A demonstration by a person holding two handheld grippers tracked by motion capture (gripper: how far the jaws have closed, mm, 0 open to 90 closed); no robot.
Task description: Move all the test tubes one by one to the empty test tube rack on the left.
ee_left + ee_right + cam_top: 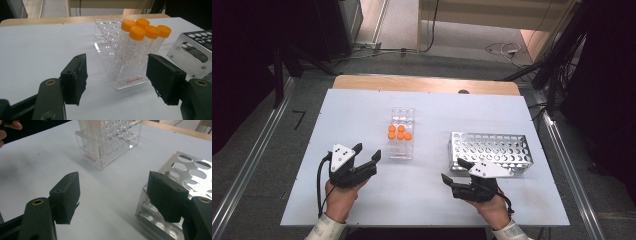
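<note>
Orange-capped tubes [140,37] in clear plastic rack [112,53]

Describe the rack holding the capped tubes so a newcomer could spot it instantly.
On the white table, look near the middle, ahead of the left gripper. The clear plastic rack stands there holding five orange-capped tubes. Unlike the metal rack to its right, it is transparent and loaded.

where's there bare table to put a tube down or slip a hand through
Bare patches: the wide left side of the table, beyond the left tool; the far strip behind both racks; the gap between the clear rack and the metal rack. It is crowded near the right tool, which sits close against the metal rack's near corner.
</note>
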